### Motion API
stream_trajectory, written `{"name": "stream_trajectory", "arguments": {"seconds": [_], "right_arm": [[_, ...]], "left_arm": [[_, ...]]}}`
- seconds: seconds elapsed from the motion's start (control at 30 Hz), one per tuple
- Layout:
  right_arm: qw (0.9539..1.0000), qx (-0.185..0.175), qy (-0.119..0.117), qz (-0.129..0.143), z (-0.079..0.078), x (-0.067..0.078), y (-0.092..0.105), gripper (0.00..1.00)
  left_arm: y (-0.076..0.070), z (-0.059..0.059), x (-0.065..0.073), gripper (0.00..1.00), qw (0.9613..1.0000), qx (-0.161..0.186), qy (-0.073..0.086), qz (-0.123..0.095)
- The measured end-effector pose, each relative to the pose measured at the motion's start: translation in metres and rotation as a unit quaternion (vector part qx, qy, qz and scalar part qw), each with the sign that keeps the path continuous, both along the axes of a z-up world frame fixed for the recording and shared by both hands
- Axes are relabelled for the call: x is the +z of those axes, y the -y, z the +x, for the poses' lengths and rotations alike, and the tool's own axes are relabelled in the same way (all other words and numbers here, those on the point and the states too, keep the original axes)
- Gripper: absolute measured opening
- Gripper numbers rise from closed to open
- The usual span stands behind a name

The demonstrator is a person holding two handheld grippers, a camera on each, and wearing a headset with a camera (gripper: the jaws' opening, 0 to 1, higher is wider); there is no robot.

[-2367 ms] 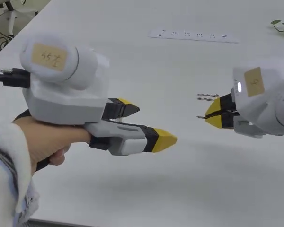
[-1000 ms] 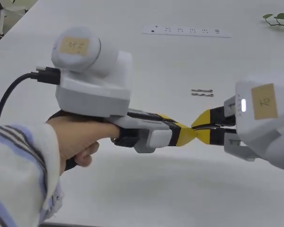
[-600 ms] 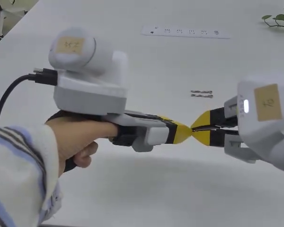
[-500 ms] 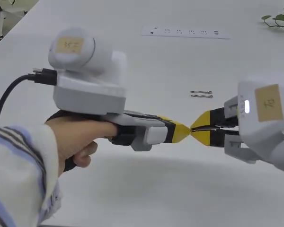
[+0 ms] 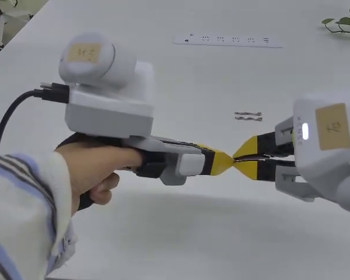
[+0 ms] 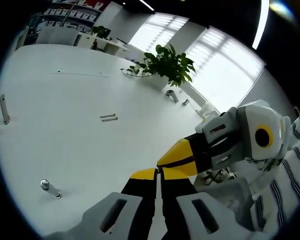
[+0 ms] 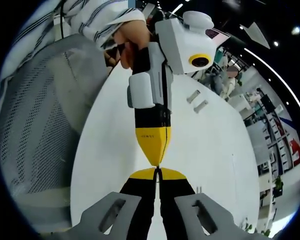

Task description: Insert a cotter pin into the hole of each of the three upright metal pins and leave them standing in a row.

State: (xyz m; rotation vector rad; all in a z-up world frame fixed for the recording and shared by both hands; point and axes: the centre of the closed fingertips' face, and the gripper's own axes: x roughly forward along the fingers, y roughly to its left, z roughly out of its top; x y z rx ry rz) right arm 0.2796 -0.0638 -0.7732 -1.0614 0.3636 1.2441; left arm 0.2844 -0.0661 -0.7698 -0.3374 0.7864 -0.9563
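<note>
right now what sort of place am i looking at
Most likely an open-plan office or lab workroom, judging by a big white table with a power strip lying on it, a leafy plant at its far side, and tall bright windows beyond.

Jaws pressed together, the yellow-tipped right gripper (image 7: 158,174) meets the yellow-tipped left gripper (image 7: 154,156) nose to nose.
</note>
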Motion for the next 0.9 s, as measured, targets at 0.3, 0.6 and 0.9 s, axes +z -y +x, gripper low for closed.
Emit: {"name": "stream_trajectory", "arguments": {"seconds": [0.3,0.6,0.9], "right_arm": [[1.0,0.008,0.0,-0.005,-0.0008,-0.0017,-0.0016,0.02],[0.9999,0.011,0.007,-0.006,0.0016,0.0008,-0.0023,0.02],[1.0,0.008,0.003,-0.002,0.0013,0.0016,-0.0021,0.02]], "left_arm": [[-0.0015,-0.0014,-0.0008,0.0,0.9996,-0.008,0.013,0.023],[-0.0027,0.0019,0.0015,0.0,0.9998,0.011,0.005,0.015],[-0.0027,0.0015,0.0021,0.0,0.9998,0.006,0.01,0.014]]}}
